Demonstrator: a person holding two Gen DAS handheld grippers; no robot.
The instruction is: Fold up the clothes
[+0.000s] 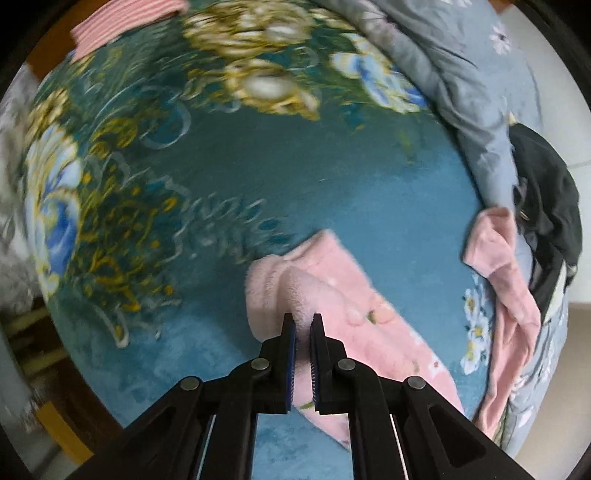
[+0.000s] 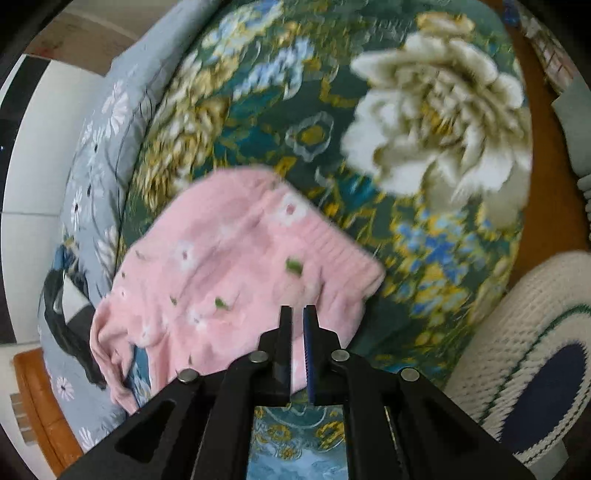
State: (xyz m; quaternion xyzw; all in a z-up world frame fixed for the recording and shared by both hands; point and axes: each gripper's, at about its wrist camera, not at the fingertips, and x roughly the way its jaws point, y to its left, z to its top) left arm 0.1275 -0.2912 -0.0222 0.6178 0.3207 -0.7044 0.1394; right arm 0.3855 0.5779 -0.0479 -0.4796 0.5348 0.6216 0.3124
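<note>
A pink fleece garment [image 1: 332, 295] with small flower prints lies on a teal floral blanket [image 1: 258, 177]. My left gripper [image 1: 303, 317] is shut on a fold of the pink garment near one end. In the right wrist view the same pink garment [image 2: 229, 273] shows its ribbed waistband. My right gripper [image 2: 297, 310] is shut on the garment's edge by the waistband. Another part of the pink garment [image 1: 506, 280] hangs at the right over the bed edge.
A grey-blue flowered quilt [image 1: 461, 74] is bunched along the blanket's edge, with a black garment [image 1: 546, 206] on it. A pink striped cloth [image 1: 110, 26] lies far off. A white knit item with a navy patch [image 2: 535, 350] sits at the right. The blanket [image 2: 424, 258] covers the bed.
</note>
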